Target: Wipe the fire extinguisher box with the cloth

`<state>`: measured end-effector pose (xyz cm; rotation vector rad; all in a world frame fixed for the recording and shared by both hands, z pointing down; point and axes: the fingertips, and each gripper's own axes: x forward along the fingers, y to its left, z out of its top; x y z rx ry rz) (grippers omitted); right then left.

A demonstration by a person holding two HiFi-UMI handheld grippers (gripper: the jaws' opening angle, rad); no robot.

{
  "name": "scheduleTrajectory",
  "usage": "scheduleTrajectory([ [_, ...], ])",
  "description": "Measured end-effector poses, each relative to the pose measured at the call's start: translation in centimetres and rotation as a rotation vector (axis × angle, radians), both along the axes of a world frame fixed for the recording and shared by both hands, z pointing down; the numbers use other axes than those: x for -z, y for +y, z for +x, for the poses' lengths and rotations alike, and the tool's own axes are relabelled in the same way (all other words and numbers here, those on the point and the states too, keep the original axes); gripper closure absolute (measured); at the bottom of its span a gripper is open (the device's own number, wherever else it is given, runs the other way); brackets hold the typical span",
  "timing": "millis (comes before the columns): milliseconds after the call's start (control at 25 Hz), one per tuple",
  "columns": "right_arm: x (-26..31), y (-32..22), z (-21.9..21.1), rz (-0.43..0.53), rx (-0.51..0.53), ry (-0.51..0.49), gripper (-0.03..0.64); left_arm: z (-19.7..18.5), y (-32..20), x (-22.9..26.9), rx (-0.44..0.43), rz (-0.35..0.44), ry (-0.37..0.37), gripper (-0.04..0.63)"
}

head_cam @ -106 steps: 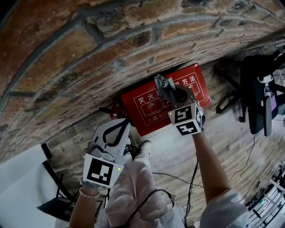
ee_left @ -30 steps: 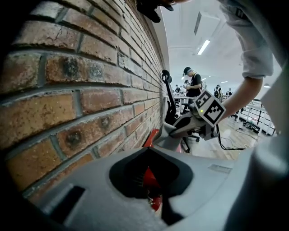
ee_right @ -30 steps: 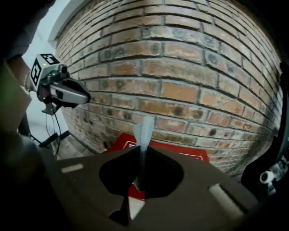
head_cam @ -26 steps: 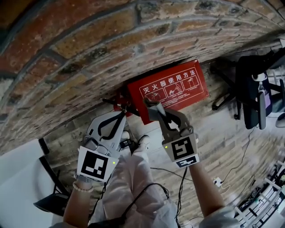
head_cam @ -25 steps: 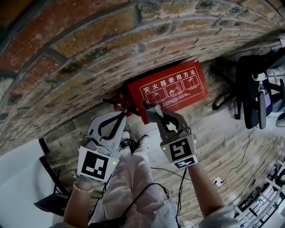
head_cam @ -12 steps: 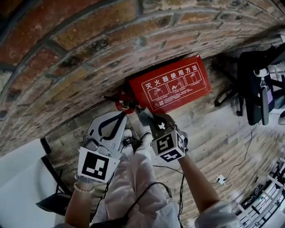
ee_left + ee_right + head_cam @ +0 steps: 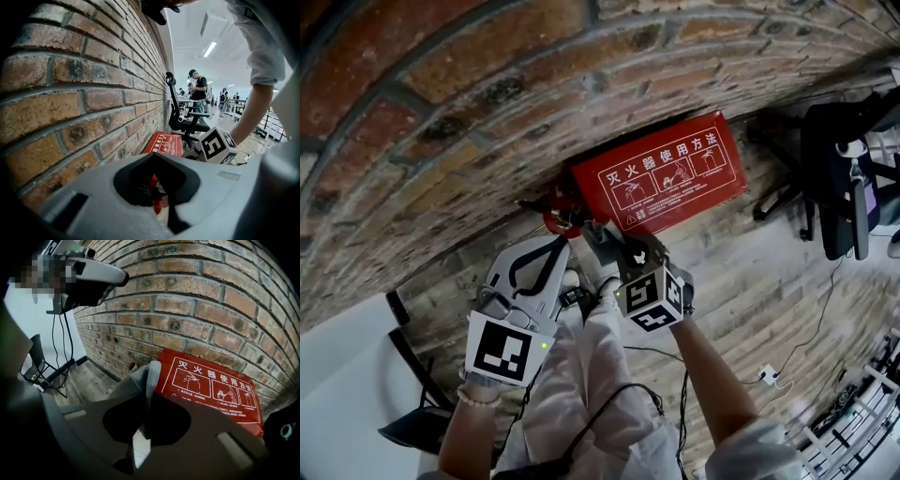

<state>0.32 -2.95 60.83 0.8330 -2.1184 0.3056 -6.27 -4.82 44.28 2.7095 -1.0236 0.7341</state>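
Note:
The red fire extinguisher box (image 7: 661,180) stands on the floor against the brick wall, its white-printed lid showing whole. My right gripper (image 7: 602,236) is shut on a grey cloth (image 7: 598,231) by the box's near left corner, the cloth just off the lid. In the right gripper view the cloth (image 7: 149,377) sticks up from between the jaws of the right gripper (image 7: 140,392), in front of the box's (image 7: 213,390) left end. My left gripper (image 7: 558,246) is shut with nothing in it, to the left of the box (image 7: 165,143); its tips (image 7: 153,157) meet.
A small red fitting (image 7: 559,221) lies by the box's left end. A black office chair (image 7: 839,178) stands at the right, a black stand (image 7: 412,375) at the left. Cables (image 7: 694,366) run over the wooden floor. People (image 7: 199,89) stand far off.
My right gripper has drawn the cloth leftwards across the lid and off it, down to the box's near left corner. The left gripper has stayed where it was.

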Motion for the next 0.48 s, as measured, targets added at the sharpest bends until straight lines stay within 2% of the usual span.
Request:
scheduleTrajectory([
  [480,0.04,-0.04,0.15,0.014,0.019,-0.006,0.598,0.59,-0.27,-0.4,0.0,-0.008,0.002,0.598],
])
